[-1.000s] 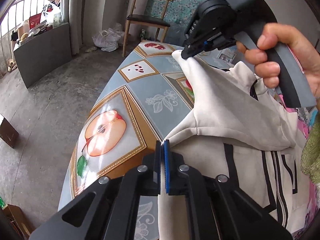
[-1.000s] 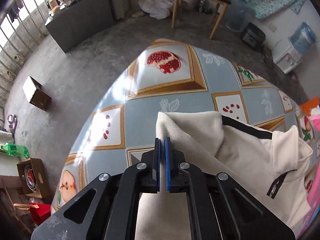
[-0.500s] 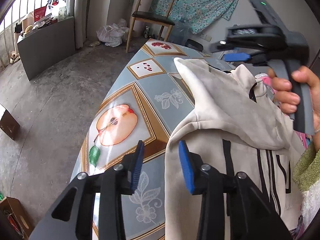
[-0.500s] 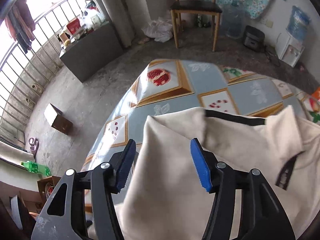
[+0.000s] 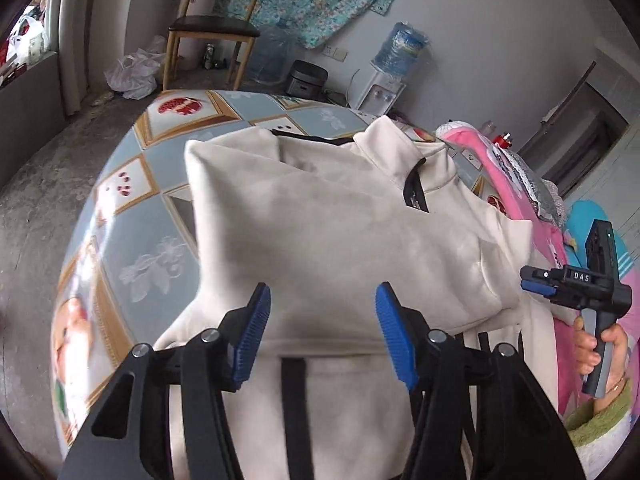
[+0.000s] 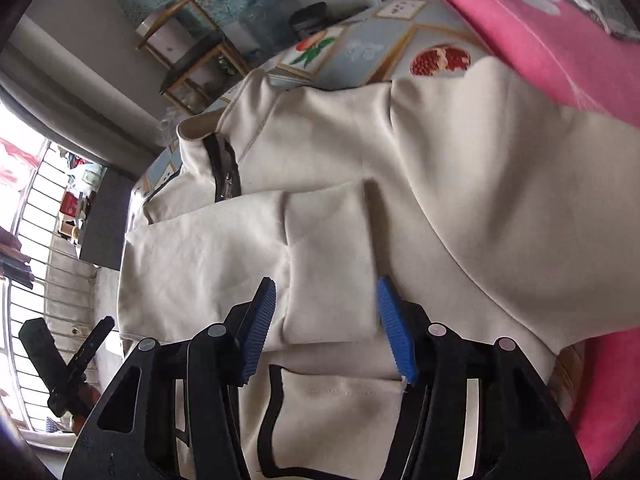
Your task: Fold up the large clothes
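Left wrist view: one cream jacket (image 5: 340, 216) lay folded on fruit-print table (image 5: 160, 168); one chair (image 5: 212, 28); your left gripper (image 5: 322, 332) opening, nothing pinched. Right wrist view: your right gripper (image 6: 326, 328) closing, sleeve cuff (image 6: 328, 264) between pads, unpressed; one pink garment (image 6: 532, 40) beside jacket.

The jacket (image 5: 340, 232) is soft matt cream cloth with black trim. The tablecloth (image 5: 160, 184) at left looks glossy and smooth, like plastic. The chair (image 5: 216, 20) at upper left is bare wood. The floor (image 5: 36, 184) is rough grey concrete.
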The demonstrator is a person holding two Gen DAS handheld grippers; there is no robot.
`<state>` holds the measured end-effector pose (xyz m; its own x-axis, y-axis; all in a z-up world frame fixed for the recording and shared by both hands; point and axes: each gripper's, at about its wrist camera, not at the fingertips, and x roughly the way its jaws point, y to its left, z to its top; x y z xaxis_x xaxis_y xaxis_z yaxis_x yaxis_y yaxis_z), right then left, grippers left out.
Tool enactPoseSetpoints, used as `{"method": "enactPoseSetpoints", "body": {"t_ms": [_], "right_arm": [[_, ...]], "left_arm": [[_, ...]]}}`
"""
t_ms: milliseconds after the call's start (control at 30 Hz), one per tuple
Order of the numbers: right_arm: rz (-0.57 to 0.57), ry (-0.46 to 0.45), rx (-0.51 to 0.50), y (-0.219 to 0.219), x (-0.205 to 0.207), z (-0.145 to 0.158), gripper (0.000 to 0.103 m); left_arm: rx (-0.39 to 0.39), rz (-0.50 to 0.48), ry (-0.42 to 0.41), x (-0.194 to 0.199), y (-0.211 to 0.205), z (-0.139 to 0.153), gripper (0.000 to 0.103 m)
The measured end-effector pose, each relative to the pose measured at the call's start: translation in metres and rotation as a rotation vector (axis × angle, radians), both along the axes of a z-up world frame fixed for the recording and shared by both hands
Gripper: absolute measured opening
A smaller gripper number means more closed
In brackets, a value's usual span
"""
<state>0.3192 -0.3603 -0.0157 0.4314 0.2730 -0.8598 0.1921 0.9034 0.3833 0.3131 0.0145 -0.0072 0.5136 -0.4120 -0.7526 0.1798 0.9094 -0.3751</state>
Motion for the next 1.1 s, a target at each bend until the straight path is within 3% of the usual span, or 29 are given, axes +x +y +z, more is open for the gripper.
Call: {"method": "enactPoseSetpoints", "body": {"t_ms": [133, 233, 267, 300, 500, 667, 733, 933, 1100], "right_arm": [[0.018, 0.030, -0.033, 0.001, 0.009, -0.018, 0.037], [0.045, 0.019, -0.137, 0.008, 0.006, -0.021, 0.018], [0.056, 0.001, -0.147, 0.009, 0.004, -0.018, 0.008], [0.058, -0.014, -0.146, 0.009, 0.002, -0.014, 0.005], [0.036, -0.126, -0.197, -0.002, -0.010, 0.016, 0.004], [0.024, -0.058, -0.185, -0.014, -0.005, -0.015, 0.004], [0.024, -0.070, -0.209, -0.012, -0.010, -0.012, 0.008], [0.107, -0.174, -0.284, 0.016, -0.015, 0.022, 0.022], [0.155, -0.078, -0.303, 0.037, 0.005, -0.017, 0.030]], "left_arm": [[0.064, 0.021, 0.043, 0.021, -0.018, -0.022, 0.053], [0.071, 0.043, 0.056, 0.022, -0.019, -0.035, 0.053], [0.070, 0.049, 0.038, 0.020, -0.019, -0.035, 0.053], [0.073, 0.052, 0.033, 0.020, -0.020, -0.036, 0.053], [0.086, 0.028, -0.011, 0.021, -0.034, -0.018, 0.053], [0.157, 0.013, 0.002, 0.022, -0.045, -0.025, 0.053], [0.177, 0.017, 0.021, 0.021, -0.043, -0.032, 0.053], [0.111, 0.043, -0.022, 0.019, -0.028, -0.019, 0.053], [0.162, 0.063, 0.041, 0.032, -0.036, -0.035, 0.053]]}}
